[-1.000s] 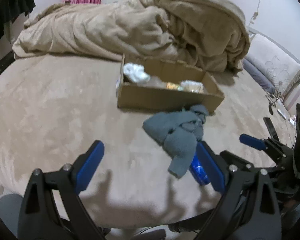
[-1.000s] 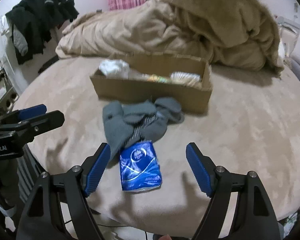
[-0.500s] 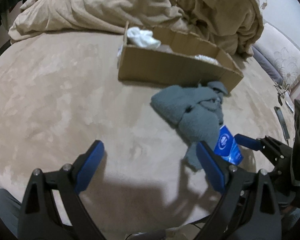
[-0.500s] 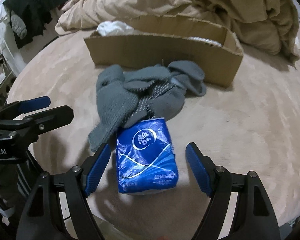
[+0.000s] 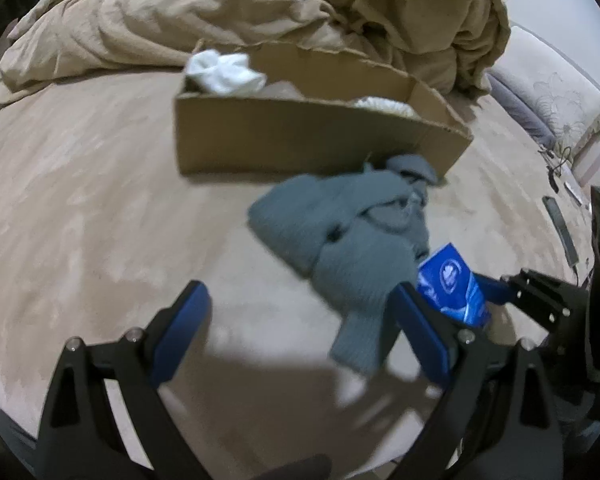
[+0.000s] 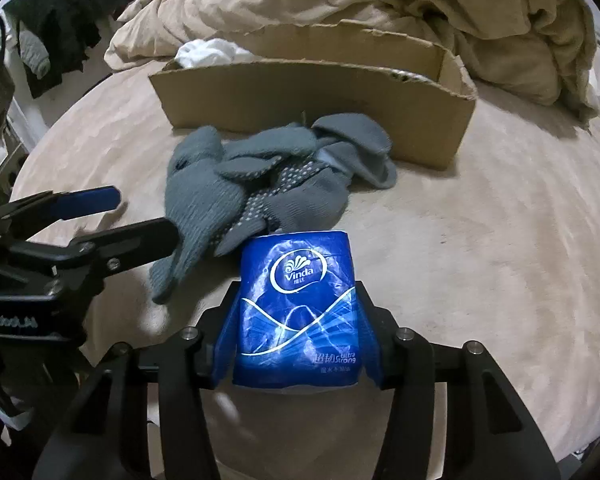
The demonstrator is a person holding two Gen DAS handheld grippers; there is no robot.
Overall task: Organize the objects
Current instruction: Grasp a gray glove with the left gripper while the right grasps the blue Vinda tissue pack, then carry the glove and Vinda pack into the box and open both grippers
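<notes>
My right gripper [image 6: 298,320] is shut on a blue Vinda tissue pack [image 6: 298,300], its blue pads pressed on both sides of the pack. The pack also shows in the left wrist view [image 5: 452,284]. A pile of grey gloves [image 6: 268,184] lies just beyond it, in front of a low cardboard box [image 6: 312,96] holding white cloth [image 6: 212,52]. My left gripper [image 5: 300,332] is open and empty over the beige bed surface, its right pad beside the gloves [image 5: 352,236]. The box [image 5: 308,140] sits behind them.
A heaped beige blanket [image 5: 300,12] lies behind the box. Dark clothes [image 6: 60,20] hang at the far left. A pale headboard or sofa [image 5: 556,100] and dark flat items [image 5: 556,220] sit at the right edge of the bed.
My right gripper moved forward and closed on the tissue pack, which lay between open fingers before. My left gripper moved forward and lower toward the gloves, staying open.
</notes>
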